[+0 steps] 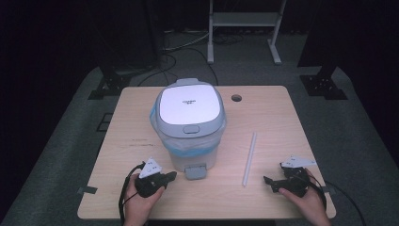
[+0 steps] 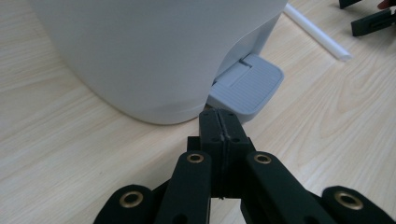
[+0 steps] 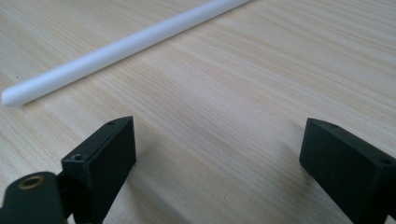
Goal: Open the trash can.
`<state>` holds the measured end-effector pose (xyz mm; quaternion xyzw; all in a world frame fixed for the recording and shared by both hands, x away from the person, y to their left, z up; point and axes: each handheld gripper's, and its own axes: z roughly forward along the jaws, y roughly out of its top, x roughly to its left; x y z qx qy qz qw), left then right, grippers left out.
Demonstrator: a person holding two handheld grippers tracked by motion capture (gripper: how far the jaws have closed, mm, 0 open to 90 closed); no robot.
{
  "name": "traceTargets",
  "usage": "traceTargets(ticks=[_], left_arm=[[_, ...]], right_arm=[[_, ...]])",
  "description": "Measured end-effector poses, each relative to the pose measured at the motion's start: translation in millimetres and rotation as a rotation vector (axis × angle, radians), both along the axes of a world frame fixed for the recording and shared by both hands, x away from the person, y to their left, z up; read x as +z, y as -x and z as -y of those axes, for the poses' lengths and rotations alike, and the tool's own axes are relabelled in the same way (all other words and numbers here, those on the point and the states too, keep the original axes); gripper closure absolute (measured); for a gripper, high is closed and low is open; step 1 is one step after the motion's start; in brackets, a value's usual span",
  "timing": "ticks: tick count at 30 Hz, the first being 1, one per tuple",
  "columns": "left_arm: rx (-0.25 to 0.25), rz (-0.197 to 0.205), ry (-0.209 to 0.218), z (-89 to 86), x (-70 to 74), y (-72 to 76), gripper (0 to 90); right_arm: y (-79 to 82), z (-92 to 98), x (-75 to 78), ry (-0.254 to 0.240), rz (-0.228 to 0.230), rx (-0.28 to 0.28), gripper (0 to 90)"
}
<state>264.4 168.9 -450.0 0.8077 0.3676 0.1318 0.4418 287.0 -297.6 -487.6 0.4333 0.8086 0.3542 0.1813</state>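
Observation:
A white pedal bin with a pale lid and a blue bag liner stands mid-table, its lid down. Its grey foot pedal juts out at the front. My left gripper lies on the table just left of the pedal, jaws shut with nothing between them, tips close to the pedal's near corner. A thin white rod lies on the table right of the bin. My right gripper rests near the rod's near end, jaws open and empty.
The wooden table has a round cable hole at the back right of the bin. Tape tabs mark the front corners. Dark floor, cables and stand legs lie beyond the far edge.

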Motion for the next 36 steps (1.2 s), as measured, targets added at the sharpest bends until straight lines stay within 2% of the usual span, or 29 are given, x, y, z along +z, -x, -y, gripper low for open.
traceTargets(ticks=[9, 16, 22, 29, 36], left_arm=[[-0.009, 0.011, 0.017, 14.0, 1.4, -0.1, 90.0], [-0.021, 0.030, 0.016, 26.7, 1.1, -0.1, 89.7], [-0.027, 0.029, 0.014, 35.4, 1.4, -1.0, 90.0], [-0.029, 0.033, 0.014, 45.6, -1.0, -2.4, 90.0], [-0.010, 0.043, 0.010, 51.4, -5.3, -6.5, 90.0]], right_arm=[[0.0, 0.0, 0.0, 0.000, 0.000, 0.000, 9.4], [0.0, 0.0, 0.0, 0.000, 0.000, 0.000, 9.4], [0.0, 0.0, 0.0, 0.000, 0.000, 0.000, 9.4], [0.0, 0.0, 0.0, 0.000, 0.000, 0.000, 9.4], [0.0, 0.0, 0.0, 0.000, 0.000, 0.000, 9.4]])
